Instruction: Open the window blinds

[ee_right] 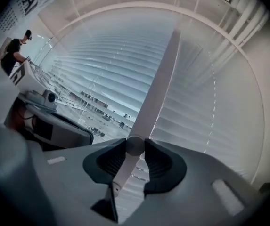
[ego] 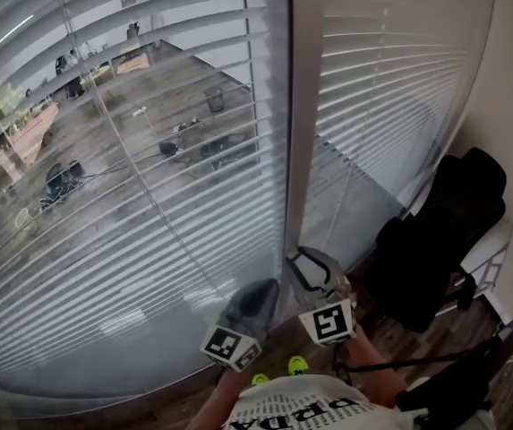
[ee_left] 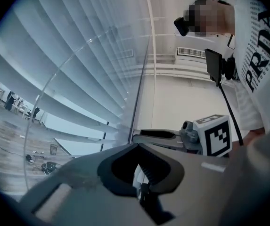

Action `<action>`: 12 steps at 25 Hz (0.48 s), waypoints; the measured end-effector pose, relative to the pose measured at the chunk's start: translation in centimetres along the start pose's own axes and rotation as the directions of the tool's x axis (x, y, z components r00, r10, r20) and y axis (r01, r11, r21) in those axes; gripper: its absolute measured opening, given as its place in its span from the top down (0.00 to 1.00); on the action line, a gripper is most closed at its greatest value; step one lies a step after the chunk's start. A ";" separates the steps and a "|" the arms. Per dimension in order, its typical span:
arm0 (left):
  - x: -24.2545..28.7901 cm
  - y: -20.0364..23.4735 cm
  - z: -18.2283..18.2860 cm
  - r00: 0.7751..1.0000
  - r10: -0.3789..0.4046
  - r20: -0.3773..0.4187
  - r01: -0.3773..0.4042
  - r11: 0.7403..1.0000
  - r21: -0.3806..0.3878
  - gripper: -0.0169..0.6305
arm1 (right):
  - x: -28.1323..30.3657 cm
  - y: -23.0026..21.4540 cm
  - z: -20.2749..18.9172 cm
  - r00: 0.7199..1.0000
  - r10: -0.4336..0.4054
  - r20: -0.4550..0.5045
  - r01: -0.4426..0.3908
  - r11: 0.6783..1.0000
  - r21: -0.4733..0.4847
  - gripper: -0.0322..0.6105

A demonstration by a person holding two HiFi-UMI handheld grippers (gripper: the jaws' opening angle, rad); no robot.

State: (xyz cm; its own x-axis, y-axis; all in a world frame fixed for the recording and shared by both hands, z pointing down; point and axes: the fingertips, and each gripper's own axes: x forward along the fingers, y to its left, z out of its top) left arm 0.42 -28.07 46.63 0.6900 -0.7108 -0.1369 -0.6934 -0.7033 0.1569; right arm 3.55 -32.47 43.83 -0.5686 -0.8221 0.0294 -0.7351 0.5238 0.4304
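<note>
Two sets of white slatted blinds hang either side of a white mullion [ego: 292, 106]. The left blinds [ego: 131, 150] are tilted so the yard outside shows; the right blinds [ego: 390, 79] look nearly closed. My right gripper [ego: 305, 262] points at the mullion's foot and is shut on a thin white tilt wand [ee_right: 125, 166], pinched between its dark pads [ee_right: 156, 161]. The wand [ee_left: 139, 79] runs up along the mullion. My left gripper [ego: 256, 296] sits just left of the right one, fingertips together, holding nothing that I can make out. A clear second wand [ee_left: 45, 86] hangs free before the left blinds.
A black office chair [ego: 444, 231] stands by the wall to the right, close to my right arm. A dark stand or tripod [ego: 471, 374] sits at the lower right. Wooden floor [ego: 319, 365] shows under the window.
</note>
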 end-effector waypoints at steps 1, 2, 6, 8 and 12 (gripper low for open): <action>0.0 0.0 0.0 1.000 -0.001 -0.003 0.001 1.000 0.004 0.99 | 0.0 0.0 0.0 1.000 -0.002 0.011 0.001 1.000 0.023 0.74; 0.0 0.0 0.0 1.000 -0.002 -0.004 0.002 1.000 0.005 0.98 | 0.1 -0.1 0.0 1.000 -0.003 0.023 0.002 0.999 0.053 0.74; 0.2 0.0 0.0 1.000 -0.008 -0.003 0.008 1.000 0.002 0.98 | 0.2 -0.3 -0.2 0.999 -0.003 0.052 -0.007 0.981 0.196 0.74; 0.2 0.0 0.0 1.000 -0.011 -0.002 0.011 1.000 0.000 0.98 | 0.2 -0.2 -0.5 0.999 -0.003 0.050 -0.011 0.962 0.273 0.74; 0.4 -0.2 0.0 1.000 -0.022 -0.002 0.022 1.000 -0.002 0.98 | 0.2 -0.3 -1.1 0.999 -0.008 0.047 -0.010 0.932 0.363 0.74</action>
State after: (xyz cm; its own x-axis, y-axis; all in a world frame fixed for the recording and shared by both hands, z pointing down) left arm 0.81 -28.18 46.51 0.7056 -0.6949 -0.1386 -0.6775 -0.7189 0.1555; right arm 4.07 -33.06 44.67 -0.5794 -0.8149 -0.0162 -0.8135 0.5769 0.0734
